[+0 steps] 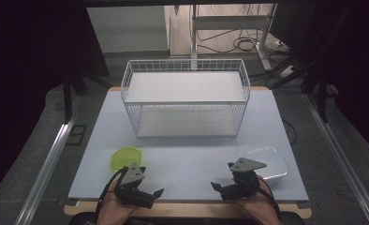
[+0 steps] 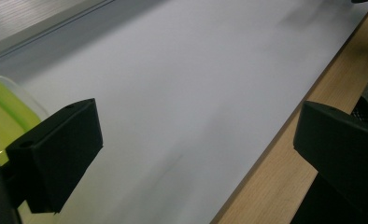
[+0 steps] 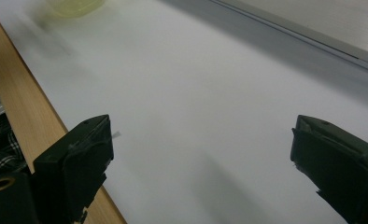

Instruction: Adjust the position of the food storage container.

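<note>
A round yellow-green container [image 1: 126, 158] sits on the pale table [image 1: 187, 159] at the near left. A clear rectangular container [image 1: 267, 163] lies at the near right. My left gripper [image 1: 154, 197] is held low by the front edge, just below the green container, pointing right, its jaws wide open on nothing. In the left gripper view the gripper [image 2: 196, 140] frames bare table, with the green container [image 2: 4, 112] behind its left jaw. My right gripper [image 1: 217, 189] points left, beside the clear container, also open and empty. In the right gripper view the gripper [image 3: 201, 154] faces the blurred green container [image 3: 74, 5] far off.
A white wire basket with two shelf levels [image 1: 186, 101] stands at the back middle of the table. A wooden strip [image 2: 285, 177] runs along the table's front edge. Dark curtains and metal rails flank the table.
</note>
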